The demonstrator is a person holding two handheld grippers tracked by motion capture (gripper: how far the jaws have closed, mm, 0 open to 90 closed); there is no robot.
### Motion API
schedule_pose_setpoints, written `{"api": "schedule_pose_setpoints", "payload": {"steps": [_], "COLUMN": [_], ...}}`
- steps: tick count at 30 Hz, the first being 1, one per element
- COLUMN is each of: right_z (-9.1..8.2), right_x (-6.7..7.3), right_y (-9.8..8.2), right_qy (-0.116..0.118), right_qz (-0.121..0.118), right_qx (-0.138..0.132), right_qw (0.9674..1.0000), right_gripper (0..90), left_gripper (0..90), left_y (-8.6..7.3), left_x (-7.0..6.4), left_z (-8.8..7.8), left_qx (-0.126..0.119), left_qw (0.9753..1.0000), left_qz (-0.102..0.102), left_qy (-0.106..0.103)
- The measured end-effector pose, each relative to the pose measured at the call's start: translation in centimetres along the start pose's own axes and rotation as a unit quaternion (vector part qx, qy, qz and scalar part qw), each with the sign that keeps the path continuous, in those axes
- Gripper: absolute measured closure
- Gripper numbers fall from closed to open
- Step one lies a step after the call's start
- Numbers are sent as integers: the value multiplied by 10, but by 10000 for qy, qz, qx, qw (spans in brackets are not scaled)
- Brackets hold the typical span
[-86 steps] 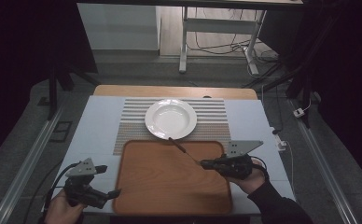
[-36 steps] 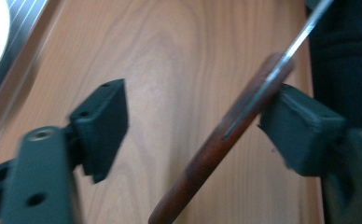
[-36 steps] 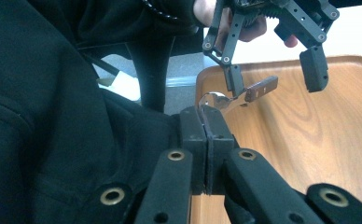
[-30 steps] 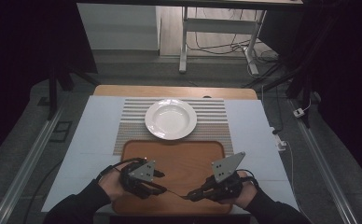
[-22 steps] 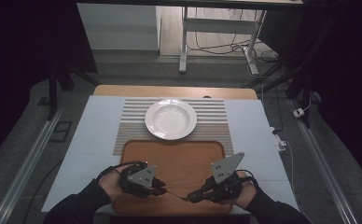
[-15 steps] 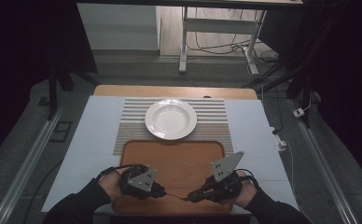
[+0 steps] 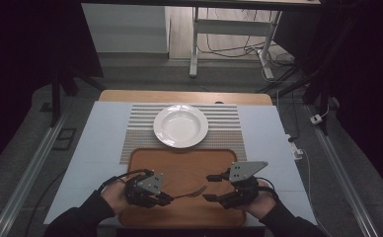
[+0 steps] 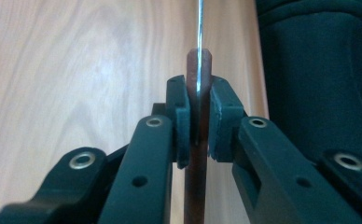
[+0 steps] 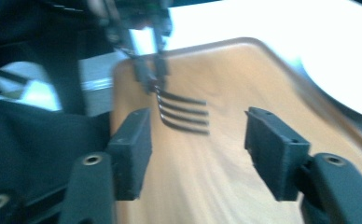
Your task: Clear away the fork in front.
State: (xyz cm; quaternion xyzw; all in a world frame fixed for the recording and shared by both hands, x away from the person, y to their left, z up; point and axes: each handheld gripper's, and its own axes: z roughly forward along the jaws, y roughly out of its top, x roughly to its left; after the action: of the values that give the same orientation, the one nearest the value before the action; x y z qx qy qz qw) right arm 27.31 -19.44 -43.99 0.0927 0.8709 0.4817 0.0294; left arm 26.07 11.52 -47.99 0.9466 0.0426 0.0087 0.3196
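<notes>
1. Now the left gripper (image 7: 166, 198) sits low over the near left part of the wooden tray (image 7: 179, 163), its jaws having just closed onto the fork (image 7: 192, 192).
2. Seen in the left gripper view, both black pads (image 8: 181, 119) press on the fork's dark reddish handle (image 8: 198, 140), which stands on edge between them, its thin metal stem running straight ahead over the tray's wood grain.
3. Meanwhile the right gripper (image 7: 210, 187) rests over the near right part of the tray, its jaws having just opened; they stand well apart with nothing clamped.
4. From the right gripper view, the fork's tines (image 9: 184, 114) lie just beyond the spread jaws, above the tray, pointing toward the right gripper.
5. Further back, a white plate (image 7: 180, 126) sits on a striped placemat (image 7: 140, 133), well apart from both grippers.
</notes>
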Motion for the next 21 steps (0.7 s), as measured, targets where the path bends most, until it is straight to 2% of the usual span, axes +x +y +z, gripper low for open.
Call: {"api": "schedule_pose_setpoints", "payload": {"steps": [1, 5, 6, 7, 8, 9, 11, 13, 17, 21], "right_z": [0, -5, -9, -9, -13, -13, -16, -20, -26, -33], "right_x": [0, -1, -3, -3, -4, -4, -5, -3, 3, 6], "right_y": [0, -5, -7, -7, -10, -10, -12, -15, -19, -24], "right_qy": [0, -543, -701, -701, -845, -845, -1007, -1142, -1325, -1637], "right_qz": [0, 187, 364, 364, 553, 553, 721, 752, 766, 862], "right_qx": [0, 43, 68, 68, 52, 52, 94, 122, 149, 225], "right_qw": [10000, 9983, 9969, 9969, 9949, 9949, 9923, 9905, 9881, 9825], "right_gripper": [401, 332, 299, 299, 257, 257, 199, 185, 150, 78], "left_gripper": [802, 802, 802, 802, 802, 802, 801, 801, 801, 801], "left_y": [-1, -6, -7, -8, -9, -9, -10, -12, -14, -18], "left_x": [1, 3, 3, 4, 3, 3, 2, 1, 2, 3], "left_z": [0, -3, -4, -5, -6, -7, -9, -10, -10, -9], "left_qx": [50, 103, 97, 118, 138, 182, 238, 277, 437, 564], "left_qw": [9999, 9980, 9971, 9963, 9955, 9946, 9929, 9913, 9849, 9763], "left_qz": [-157, -626, -755, -850, -935, -1011, -1121, -1222, -1593, -1960], "left_qy": [-27, 11, 20, 48, 100, 178, 324, 394, 526, 730]}}
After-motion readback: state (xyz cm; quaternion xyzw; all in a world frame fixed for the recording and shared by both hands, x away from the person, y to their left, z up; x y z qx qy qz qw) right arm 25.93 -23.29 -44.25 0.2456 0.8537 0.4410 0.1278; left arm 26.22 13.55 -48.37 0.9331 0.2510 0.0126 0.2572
